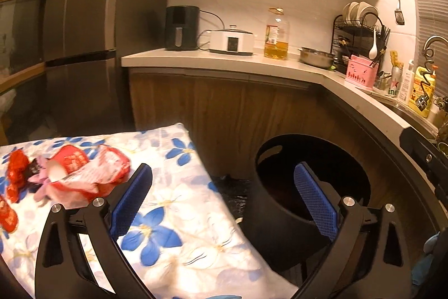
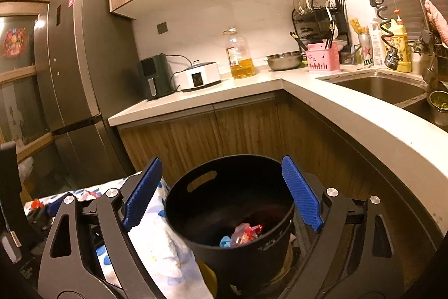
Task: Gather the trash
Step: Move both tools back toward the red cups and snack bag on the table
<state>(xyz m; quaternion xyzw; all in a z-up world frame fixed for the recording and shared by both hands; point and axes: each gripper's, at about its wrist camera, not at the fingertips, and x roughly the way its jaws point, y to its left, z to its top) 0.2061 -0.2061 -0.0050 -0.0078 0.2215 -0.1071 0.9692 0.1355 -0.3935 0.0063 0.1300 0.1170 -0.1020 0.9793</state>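
Red and white crumpled wrappers (image 1: 84, 173) lie on the floral tablecloth (image 1: 179, 215) at the left. My left gripper (image 1: 224, 201) is open and empty, just right of the wrappers, over the table's edge. A black bin (image 1: 308, 187) stands on the floor right of the table. In the right wrist view the bin (image 2: 229, 215) holds pink, red and blue wrappers (image 2: 243, 234). My right gripper (image 2: 221, 192) is open and empty above the bin's mouth.
A grey fridge (image 2: 72, 74) stands at the left. An L-shaped counter (image 2: 252, 86) carries an air fryer, a cooker, an oil bottle (image 2: 240, 55), a steel bowl and a dish rack. A sink (image 2: 378, 86) with a tap is at the right.
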